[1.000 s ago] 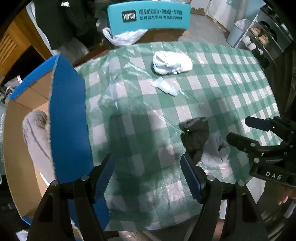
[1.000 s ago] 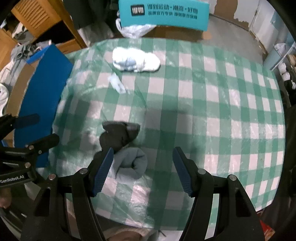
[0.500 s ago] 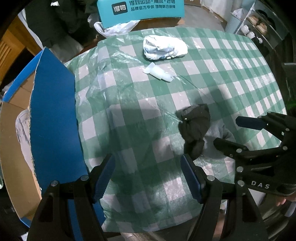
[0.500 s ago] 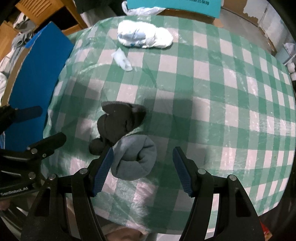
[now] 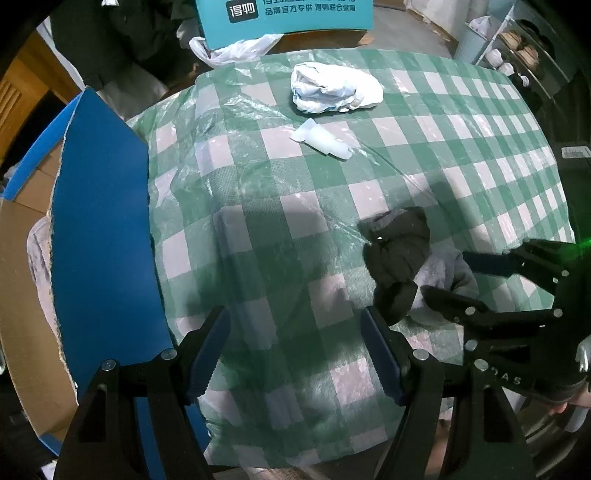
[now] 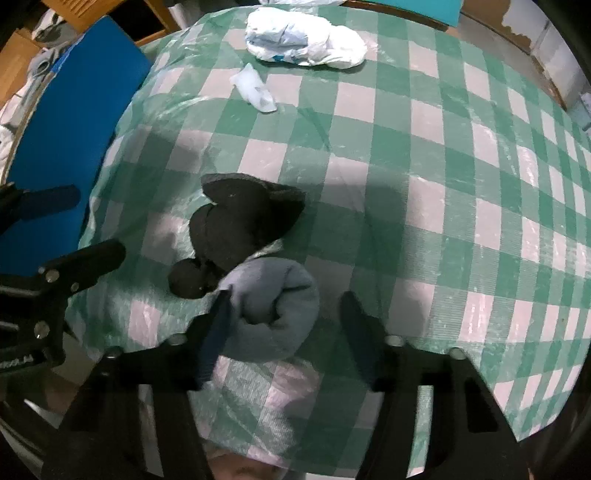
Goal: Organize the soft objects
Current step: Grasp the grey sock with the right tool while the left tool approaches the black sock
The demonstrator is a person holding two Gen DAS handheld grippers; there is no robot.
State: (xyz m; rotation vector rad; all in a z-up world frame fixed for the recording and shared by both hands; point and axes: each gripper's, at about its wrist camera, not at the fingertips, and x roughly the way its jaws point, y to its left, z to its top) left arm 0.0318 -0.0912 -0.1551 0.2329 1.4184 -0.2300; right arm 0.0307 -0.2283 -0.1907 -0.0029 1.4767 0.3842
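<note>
Right gripper [image 6: 280, 317] low centre of frame, fingers just closing round grey sock bundle [image 6: 273, 310] on desk [image 6: 443, 184], not yet clamped. Left gripper [image 5: 295, 347] released, empty. Seat deeper; avoid snagging black sock [image 6: 240, 229] touching it.

A green-and-white checked tablecloth [image 5: 424, 129] under clear plastic fills the frame. A teal sign with Chinese lettering [image 5: 295, 11] stands at top centre, with shelves of small pots [image 5: 517, 55] at upper right.
</note>
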